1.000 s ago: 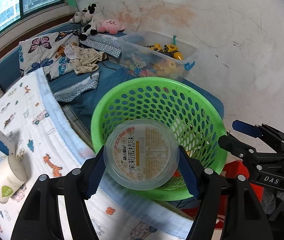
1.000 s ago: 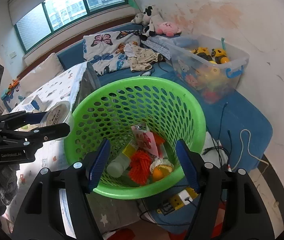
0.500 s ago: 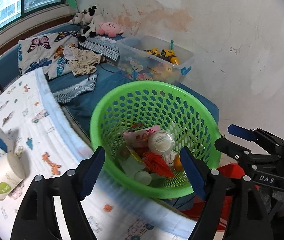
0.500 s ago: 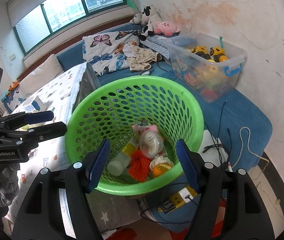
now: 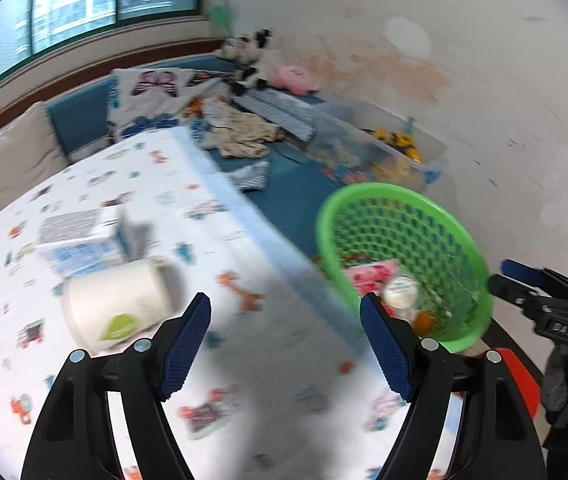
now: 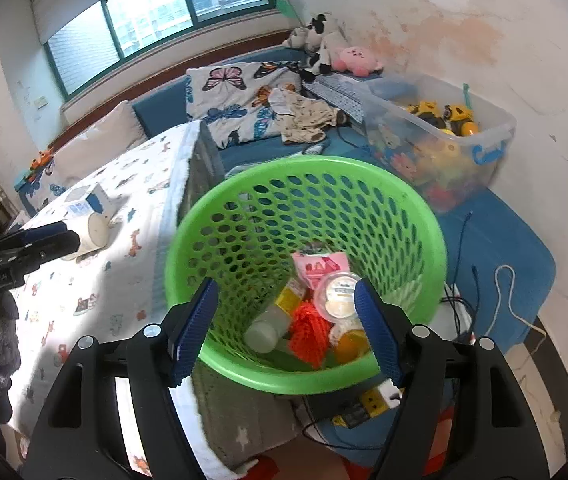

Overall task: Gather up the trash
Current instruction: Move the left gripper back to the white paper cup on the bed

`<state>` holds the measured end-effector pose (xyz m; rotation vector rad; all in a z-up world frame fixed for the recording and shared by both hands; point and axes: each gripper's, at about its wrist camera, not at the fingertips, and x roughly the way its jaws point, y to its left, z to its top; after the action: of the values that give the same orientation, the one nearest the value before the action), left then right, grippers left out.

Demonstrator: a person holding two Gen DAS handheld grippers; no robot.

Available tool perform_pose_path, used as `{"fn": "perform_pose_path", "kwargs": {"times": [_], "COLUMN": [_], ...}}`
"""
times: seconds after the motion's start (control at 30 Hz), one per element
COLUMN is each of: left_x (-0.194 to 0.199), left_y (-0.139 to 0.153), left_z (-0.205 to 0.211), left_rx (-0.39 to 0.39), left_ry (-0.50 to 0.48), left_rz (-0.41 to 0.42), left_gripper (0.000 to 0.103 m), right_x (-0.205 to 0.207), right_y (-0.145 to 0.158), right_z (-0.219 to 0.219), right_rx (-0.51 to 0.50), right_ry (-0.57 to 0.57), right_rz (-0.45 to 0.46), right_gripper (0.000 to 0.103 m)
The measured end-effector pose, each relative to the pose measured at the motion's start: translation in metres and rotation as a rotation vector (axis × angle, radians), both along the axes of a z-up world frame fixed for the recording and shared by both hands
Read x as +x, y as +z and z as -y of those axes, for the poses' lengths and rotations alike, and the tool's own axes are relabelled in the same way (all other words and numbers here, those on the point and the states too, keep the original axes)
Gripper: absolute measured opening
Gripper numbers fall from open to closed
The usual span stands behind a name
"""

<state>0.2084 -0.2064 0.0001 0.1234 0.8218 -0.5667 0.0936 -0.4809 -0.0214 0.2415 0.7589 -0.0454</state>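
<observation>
Left wrist view: angled down over a printed white tablecloth (image 5: 244,240), close above it, blurred, with a green perforated plastic basket (image 5: 450,222) off to the right. Right wrist view: angled down into the same basket (image 6: 364,168), close over its rim. Shared by both: basket, tablecloth (image 6: 140,200), a white paper cup (image 5: 118,306) (image 6: 96,232).

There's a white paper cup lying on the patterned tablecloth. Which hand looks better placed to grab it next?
Probably the left. The left gripper is empty, over the tablecloth beside the white paper cup. The right gripper, jaws opening and empty, faces the green perforated plastic basket.
</observation>
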Motion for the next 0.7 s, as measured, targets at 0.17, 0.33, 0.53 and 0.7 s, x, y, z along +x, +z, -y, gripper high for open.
{"fn": "perform_pose_path", "kwargs": {"times": [0.17, 0.33, 0.53, 0.7], "left_x": [0.016, 0.031, 0.05, 0.051], "left_y": [-0.001, -0.011, -0.03, -0.036], "left_z": [-0.046, -0.082, -0.1, -0.089], "left_rx": [0.002, 0.016, 0.024, 0.021], "left_ry": [0.117, 0.206, 0.252, 0.267], "left_rz": [0.014, 0.004, -0.051, -0.056], "left_gripper": [0.075, 0.075, 0.079, 0.087], "right_x": [0.008, 0.016, 0.026, 0.032], "right_y": [0.003, 0.003, 0.001, 0.0], "right_z": [-0.014, -0.031, -0.047, -0.056], "right_rx": [-0.01, -0.02, -0.029, -0.031], "right_ry": [0.032, 0.071, 0.11, 0.134], "right_rz": [0.001, -0.005, -0.015, -0.017], "right_gripper": [0.073, 0.074, 0.074, 0.074]}}
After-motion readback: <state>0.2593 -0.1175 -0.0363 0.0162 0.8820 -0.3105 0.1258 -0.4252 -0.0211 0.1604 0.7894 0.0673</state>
